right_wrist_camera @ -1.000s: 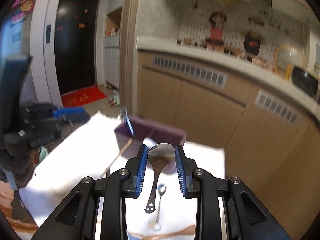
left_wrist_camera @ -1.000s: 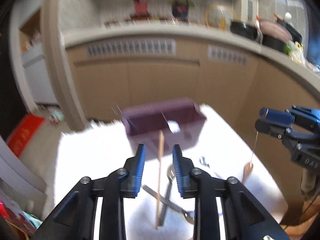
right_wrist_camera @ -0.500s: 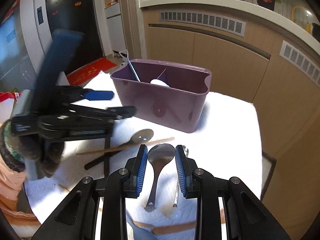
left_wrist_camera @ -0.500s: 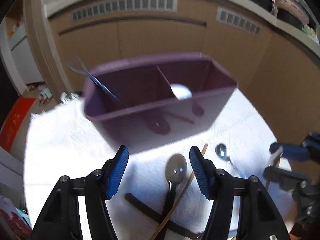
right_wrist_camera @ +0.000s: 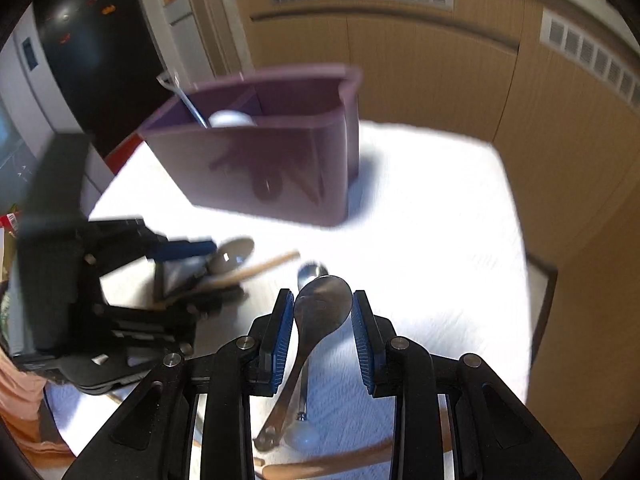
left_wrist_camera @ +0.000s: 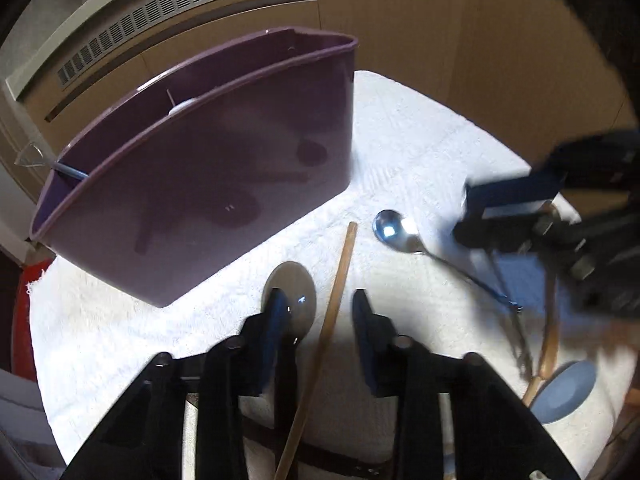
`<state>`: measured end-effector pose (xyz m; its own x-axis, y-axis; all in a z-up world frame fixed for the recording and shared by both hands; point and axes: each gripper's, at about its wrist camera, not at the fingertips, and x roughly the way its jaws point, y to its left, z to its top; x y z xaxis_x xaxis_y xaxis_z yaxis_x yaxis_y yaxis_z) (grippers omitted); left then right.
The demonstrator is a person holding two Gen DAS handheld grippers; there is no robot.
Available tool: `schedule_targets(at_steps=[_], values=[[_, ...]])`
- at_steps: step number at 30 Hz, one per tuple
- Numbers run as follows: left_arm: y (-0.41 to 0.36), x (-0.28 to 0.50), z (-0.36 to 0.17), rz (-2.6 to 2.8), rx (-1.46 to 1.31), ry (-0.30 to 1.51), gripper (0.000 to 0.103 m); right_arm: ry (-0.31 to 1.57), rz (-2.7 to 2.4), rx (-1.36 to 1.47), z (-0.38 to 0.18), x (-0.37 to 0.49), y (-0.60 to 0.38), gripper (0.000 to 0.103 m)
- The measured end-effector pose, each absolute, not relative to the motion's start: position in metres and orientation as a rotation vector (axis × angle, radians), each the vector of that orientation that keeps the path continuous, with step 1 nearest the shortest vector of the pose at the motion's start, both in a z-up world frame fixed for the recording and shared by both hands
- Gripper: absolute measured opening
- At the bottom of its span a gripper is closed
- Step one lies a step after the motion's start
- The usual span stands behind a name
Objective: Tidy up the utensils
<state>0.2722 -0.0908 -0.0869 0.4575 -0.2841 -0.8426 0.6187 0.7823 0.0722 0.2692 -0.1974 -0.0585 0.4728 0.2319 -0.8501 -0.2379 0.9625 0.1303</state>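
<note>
A purple divided caddy (left_wrist_camera: pixel 200 184) (right_wrist_camera: pixel 272 168) stands on a white towel (left_wrist_camera: pixel 420 140), with a white spoon (right_wrist_camera: pixel 230 119) inside. My left gripper (left_wrist_camera: pixel 318 300) hangs low over the towel, its jaws closing. A wooden chopstick (left_wrist_camera: pixel 338 276) lies between them untouched, and a black-handled steel spoon (left_wrist_camera: pixel 296 284) lies under the left finger. My right gripper (right_wrist_camera: pixel 322 298) is shut on the bowl of a large steel spoon (right_wrist_camera: pixel 320 308), handle hanging down. In the left wrist view the right gripper (left_wrist_camera: pixel 464 216) is a blur at the right. A small teaspoon (left_wrist_camera: pixel 390 228) lies near it.
A light blue spoon (left_wrist_camera: pixel 568 388) and a wooden handle (left_wrist_camera: pixel 550 340) lie at the towel's right edge. Another wooden utensil (right_wrist_camera: pixel 332 464) lies near the front. Beige cabinet doors (right_wrist_camera: pixel 420 80) with vents stand close behind the table. A clear-handled utensil (left_wrist_camera: pixel 30 158) sticks out of the caddy's left end.
Both grippers have come down toward the towel and tipped downward. The left jaws spread wide, then narrowed again around the chopstick. The right gripper kept the large spoon throughout.
</note>
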Motion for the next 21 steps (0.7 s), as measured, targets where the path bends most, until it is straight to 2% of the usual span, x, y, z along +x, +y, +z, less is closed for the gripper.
schedule_targets(at_steps=[4, 17, 21], values=[[-0.085, 0.261, -0.075, -0.63, 0.395, 0.904, 0.027, 1.068, 0.288, -0.004, -0.073, 0.263, -0.199, 0.031], [-0.121, 0.269, -0.093, -0.606, 0.485, 0.957, 0.024, 0.972, 0.215, 0.007, -0.088, 0.237, -0.219, 0.038], [-0.115, 0.277, -0.096, -0.603, 0.464, 1.011, 0.03, 0.957, 0.225, 0.004, -0.091, 0.234, -0.217, 0.045]])
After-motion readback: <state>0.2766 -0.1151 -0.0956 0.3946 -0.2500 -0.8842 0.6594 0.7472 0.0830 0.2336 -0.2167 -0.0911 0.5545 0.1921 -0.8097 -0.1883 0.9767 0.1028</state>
